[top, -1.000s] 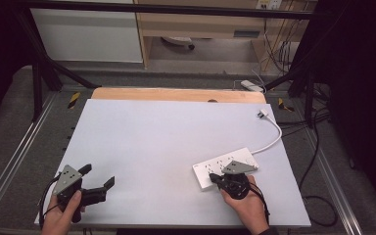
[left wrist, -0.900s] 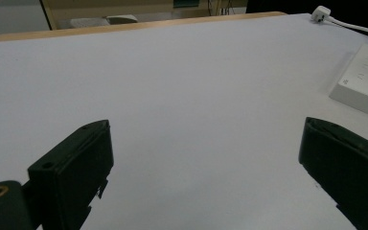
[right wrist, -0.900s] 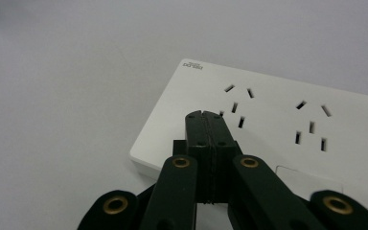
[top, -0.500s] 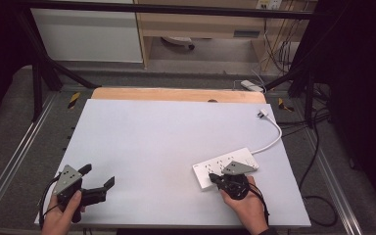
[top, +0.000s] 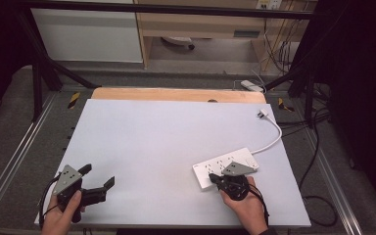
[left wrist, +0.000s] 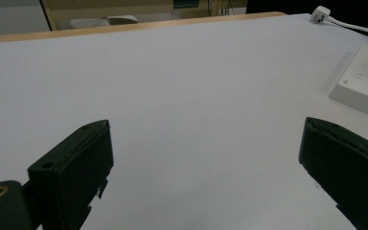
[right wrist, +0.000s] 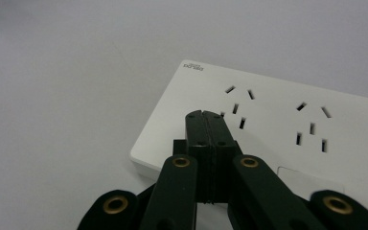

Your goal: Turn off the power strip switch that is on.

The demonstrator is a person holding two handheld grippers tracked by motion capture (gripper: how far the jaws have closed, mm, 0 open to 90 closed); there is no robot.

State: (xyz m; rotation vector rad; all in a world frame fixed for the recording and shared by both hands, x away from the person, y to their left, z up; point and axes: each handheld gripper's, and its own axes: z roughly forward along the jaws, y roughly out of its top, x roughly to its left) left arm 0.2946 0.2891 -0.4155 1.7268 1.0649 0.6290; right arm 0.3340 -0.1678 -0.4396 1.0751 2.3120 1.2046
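— Power strip (top: 225,167), white, lay flat on the big pale table (top: 166,132), near the right front corner, angled a bit. Where did you have the table's far edge?

— A wooden strip (top: 176,94) ran along it. Then the strip's white cord (top: 272,140) curved away toward the far right, and its plug (top: 261,113) sat on the tabletop, well apart from the sockets.

— And the hands?

— Right hand (top: 245,205) came in from the bottom, holding the right gripper (top: 210,177) over the near end of the power strip. In the right gripper view its jaws were pressed flat together, nothing between them, tips above the strip's top face (right wrist: 268,124), beside the first group of socket slots. Touching or just above, I couldn't tell.

— Left side?

— Left hand (top: 61,215) held the left gripper (top: 98,176) at the left front corner, well apart from the strip. Jaws spread wide, bare table between them in the left gripper view, holding nothing. The strip's corner (left wrist: 364,86) and the plug (left wrist: 322,12) showed off to that view's right.
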